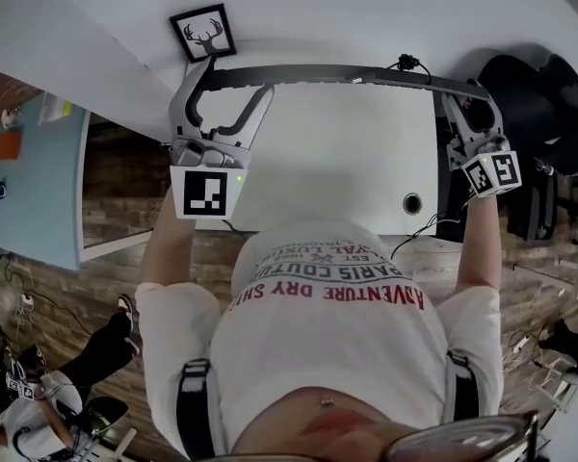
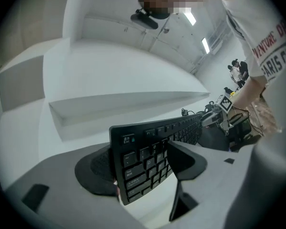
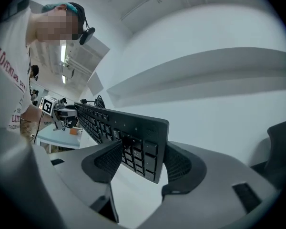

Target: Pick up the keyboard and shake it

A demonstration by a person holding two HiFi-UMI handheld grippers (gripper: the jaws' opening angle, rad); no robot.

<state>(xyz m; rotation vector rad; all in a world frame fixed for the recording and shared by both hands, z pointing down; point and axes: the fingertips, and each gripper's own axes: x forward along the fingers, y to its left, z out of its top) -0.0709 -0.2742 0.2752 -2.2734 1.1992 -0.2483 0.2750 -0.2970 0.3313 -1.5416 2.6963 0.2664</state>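
Note:
A black keyboard [image 1: 337, 73] hangs in the air above the white desk [image 1: 347, 152], seen edge-on and held at both ends. My left gripper [image 1: 239, 77] is shut on its left end. The right gripper [image 1: 470, 99] is shut on its right end. In the left gripper view the keyboard [image 2: 138, 151] stands on edge, clamped across the Esc corner by my left gripper [image 2: 140, 163], and the right gripper [image 2: 224, 111] shows at the far end. In the right gripper view the keyboard [image 3: 109, 123] stretches away from the right gripper [image 3: 143, 161], whose pads press both its faces.
The keyboard's cable [image 1: 409, 64] loops off its far edge. A framed deer picture [image 1: 204, 35] stands at the desk's back left, and a cable hole [image 1: 412, 202] is near the front right. A black chair [image 1: 530, 94] stands to the right, a light blue table [image 1: 34, 176] to the left.

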